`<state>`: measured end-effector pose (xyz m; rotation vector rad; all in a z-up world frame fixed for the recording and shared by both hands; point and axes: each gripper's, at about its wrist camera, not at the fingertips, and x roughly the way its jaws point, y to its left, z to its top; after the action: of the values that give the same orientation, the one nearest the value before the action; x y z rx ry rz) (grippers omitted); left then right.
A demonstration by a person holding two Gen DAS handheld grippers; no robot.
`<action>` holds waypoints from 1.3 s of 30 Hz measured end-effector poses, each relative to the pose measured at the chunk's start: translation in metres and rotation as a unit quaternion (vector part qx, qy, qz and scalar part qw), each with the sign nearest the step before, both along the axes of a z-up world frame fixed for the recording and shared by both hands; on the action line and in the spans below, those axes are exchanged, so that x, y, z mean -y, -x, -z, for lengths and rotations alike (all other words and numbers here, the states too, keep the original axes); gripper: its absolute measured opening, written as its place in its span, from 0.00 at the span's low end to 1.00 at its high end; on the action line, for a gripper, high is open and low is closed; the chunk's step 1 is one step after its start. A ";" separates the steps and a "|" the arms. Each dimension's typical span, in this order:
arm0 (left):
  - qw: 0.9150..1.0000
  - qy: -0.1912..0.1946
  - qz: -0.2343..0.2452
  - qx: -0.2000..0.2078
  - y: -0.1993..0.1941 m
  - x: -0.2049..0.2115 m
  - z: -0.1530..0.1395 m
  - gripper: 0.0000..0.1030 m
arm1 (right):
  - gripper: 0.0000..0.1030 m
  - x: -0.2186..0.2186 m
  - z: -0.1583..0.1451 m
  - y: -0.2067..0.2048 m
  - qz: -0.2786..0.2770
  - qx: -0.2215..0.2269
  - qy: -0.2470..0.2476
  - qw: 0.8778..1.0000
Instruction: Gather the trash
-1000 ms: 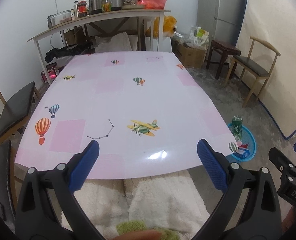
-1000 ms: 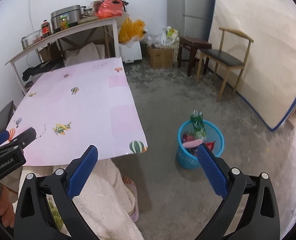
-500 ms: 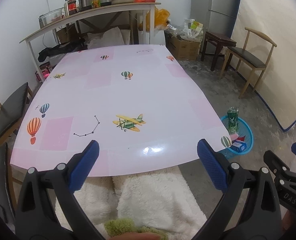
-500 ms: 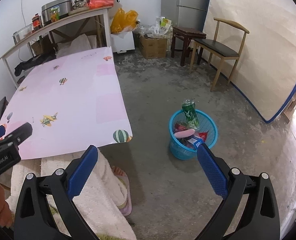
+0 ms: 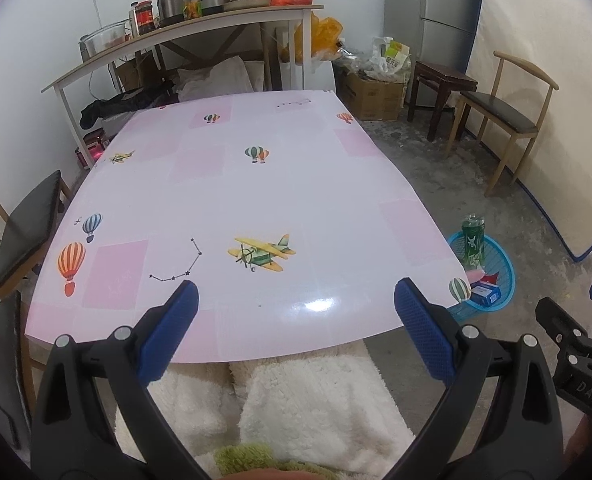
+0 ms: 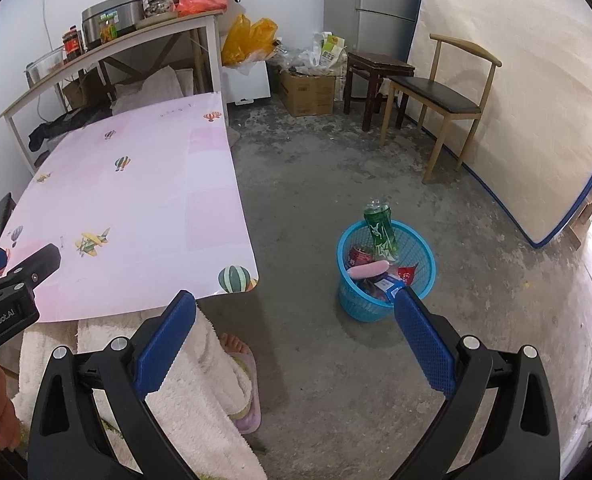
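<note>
Hovering over the near edge of the pink table (image 5: 255,200), the left gripper (image 5: 293,308) has its blue-padded jaws spread wide with nothing between them. The right gripper (image 6: 296,316) is likewise spread wide and empty, held above the concrete floor (image 6: 336,380) off the table's right corner, its right finger tip overlapping the near rim of the blue trash basket (image 6: 380,304) in the right wrist view. That basket stands on the floor to the right of the table, well apart from the table's edge, and holds the collected trash: a green bottle (image 6: 380,232) leaning upright against the back rim, a red can (image 6: 360,255) beside it, a pink oblong piece (image 6: 368,269) lying across the middle, a blue packet (image 6: 390,283) and a red wrapper (image 6: 408,273). Seen from the left wrist view, the same basket (image 5: 500,292) peeks out past the table's right corner with the bottle (image 5: 472,242) sticking up from it. The tabletop, printed with balloons and a yellow biplane (image 5: 261,254), carries no loose items. A person's lap in fluffy white fabric (image 5: 316,408) sits below the table's near edge, and a foot in a pink slipper (image 6: 243,380) rests on the floor beside it.
</note>
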<state>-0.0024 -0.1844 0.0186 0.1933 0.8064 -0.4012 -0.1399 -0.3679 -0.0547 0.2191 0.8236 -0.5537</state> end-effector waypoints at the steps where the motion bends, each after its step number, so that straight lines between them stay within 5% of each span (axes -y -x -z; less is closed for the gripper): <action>1: 1.000 0.001 0.001 -0.003 0.000 0.001 0.000 0.92 | 0.94 0.002 0.000 -0.001 0.000 -0.001 0.001 1.000; 15: 0.998 -0.017 0.047 -0.032 0.003 0.020 0.010 0.92 | 0.94 0.014 0.004 0.009 0.025 -0.031 0.013 0.999; 39: 0.999 -0.039 0.027 -0.017 -0.009 0.006 0.009 0.92 | 0.94 0.035 -0.004 0.030 0.064 -0.034 0.035 0.997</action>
<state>0.0067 -0.1901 0.0092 0.2817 0.8520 -0.4249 -0.1702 -0.4027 -0.0503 0.1905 0.8587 -0.7118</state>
